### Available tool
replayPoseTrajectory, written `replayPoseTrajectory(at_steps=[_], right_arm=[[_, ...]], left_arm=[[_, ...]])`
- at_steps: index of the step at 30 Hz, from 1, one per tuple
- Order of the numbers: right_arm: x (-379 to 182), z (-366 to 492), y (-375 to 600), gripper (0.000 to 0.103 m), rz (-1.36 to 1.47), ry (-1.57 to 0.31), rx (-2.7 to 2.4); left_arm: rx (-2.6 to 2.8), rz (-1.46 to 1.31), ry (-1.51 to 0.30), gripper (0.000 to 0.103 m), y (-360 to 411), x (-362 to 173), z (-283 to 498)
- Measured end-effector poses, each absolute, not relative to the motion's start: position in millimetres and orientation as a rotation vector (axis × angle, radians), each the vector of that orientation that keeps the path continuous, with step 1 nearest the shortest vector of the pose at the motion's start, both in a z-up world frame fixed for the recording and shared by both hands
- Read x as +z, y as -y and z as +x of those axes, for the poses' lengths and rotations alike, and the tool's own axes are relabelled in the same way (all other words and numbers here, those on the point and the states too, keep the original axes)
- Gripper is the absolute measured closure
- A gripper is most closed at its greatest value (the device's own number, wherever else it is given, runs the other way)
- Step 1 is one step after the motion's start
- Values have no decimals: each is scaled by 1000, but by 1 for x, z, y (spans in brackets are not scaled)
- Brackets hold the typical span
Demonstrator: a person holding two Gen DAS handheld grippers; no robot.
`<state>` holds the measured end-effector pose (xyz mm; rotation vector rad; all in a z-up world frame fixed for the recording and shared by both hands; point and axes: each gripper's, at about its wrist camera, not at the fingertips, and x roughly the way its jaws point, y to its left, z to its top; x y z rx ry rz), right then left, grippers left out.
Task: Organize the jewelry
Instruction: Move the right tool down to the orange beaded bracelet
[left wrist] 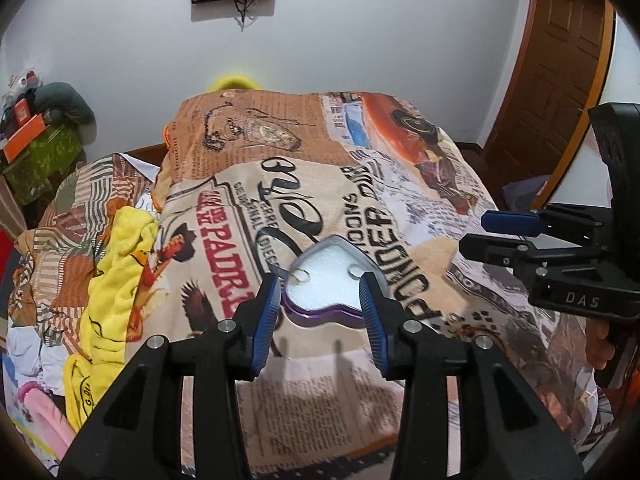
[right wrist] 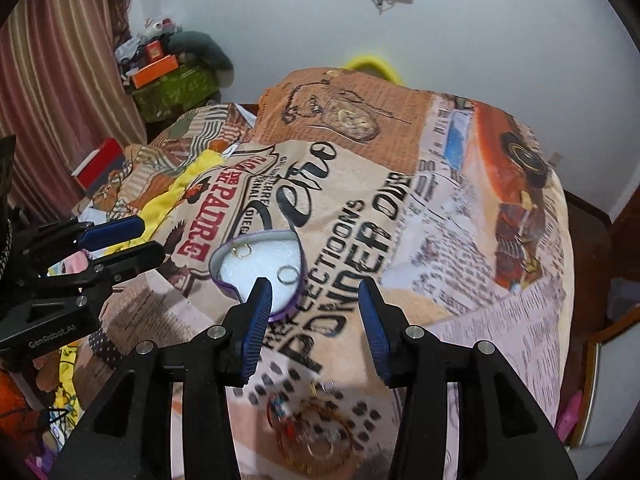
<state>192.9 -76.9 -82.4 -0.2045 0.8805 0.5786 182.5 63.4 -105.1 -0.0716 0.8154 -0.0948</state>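
A purple heart-shaped box (left wrist: pixel 328 280) (right wrist: pixel 260 266) with white foam inside lies open on the printed blanket. Two rings rest on the foam, one gold (right wrist: pixel 242 251) (left wrist: pixel 301 277) and one silvery (right wrist: pixel 289 274) (left wrist: pixel 354 270). My left gripper (left wrist: pixel 320 308) is open and empty, its fingers either side of the box's near edge. My right gripper (right wrist: pixel 316 316) is open and empty, just right of the box; it shows from the side in the left wrist view (left wrist: pixel 500 232). A blurred heap of bracelets and jewelry (right wrist: pixel 312 428) lies on the blanket below the right gripper.
The printed blanket (right wrist: pixel 440 240) covers a raised mound. A yellow towel (left wrist: pixel 116 264) lies to the left. A red box (right wrist: pixel 98 162) and a green box with an orange box on top (right wrist: pixel 172 84) stand at the far left. A wooden door (left wrist: pixel 560 60) is at the right.
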Motion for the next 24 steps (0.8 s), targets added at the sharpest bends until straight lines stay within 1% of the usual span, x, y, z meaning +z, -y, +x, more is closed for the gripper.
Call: replayPoseTrajectory(at_steps=[13,24], right_arm=[[-106,159,123,62,-206,-904,505],[-123,129,141,62,-179,-939,531]], left_arm=[[-156,-50,-871,62,-20,-119,167],[-180,-36,-942,62,6,-145,155]])
